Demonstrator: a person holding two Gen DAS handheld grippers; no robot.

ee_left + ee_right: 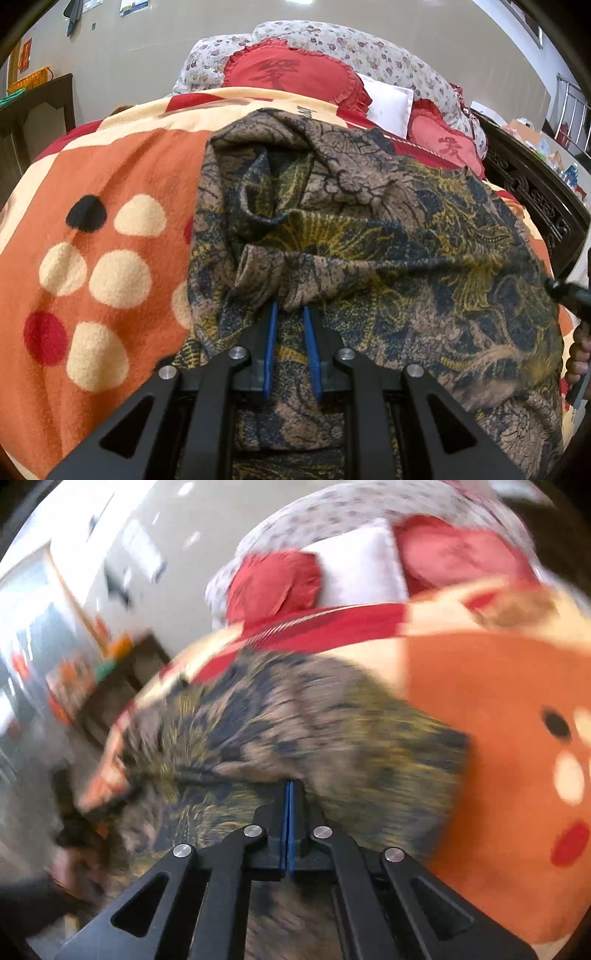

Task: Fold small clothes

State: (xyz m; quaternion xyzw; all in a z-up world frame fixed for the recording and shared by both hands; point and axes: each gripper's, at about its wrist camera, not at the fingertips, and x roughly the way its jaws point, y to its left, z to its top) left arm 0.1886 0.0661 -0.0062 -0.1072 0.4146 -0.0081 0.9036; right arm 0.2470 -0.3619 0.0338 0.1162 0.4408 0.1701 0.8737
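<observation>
A brown, navy and yellow patterned garment (388, 240) lies crumpled on the orange spotted blanket (110, 177). My left gripper (290, 310) is at its near edge, blue pads slightly apart and pinching a raised fold of the cloth. At the right rim of the left wrist view, a hand (580, 354) holds a dark tool part. The right wrist view is motion-blurred. There my right gripper (289, 784) is shut, pads flat together with no cloth seen between them, tips over the garment (295, 731).
Red ruffled cushions (291, 74), a white pillow (388, 99) and a floral quilt (332, 40) are piled at the head of the bed. A dark carved bed frame (535, 199) runs along the right. A dark cabinet (40, 107) stands left.
</observation>
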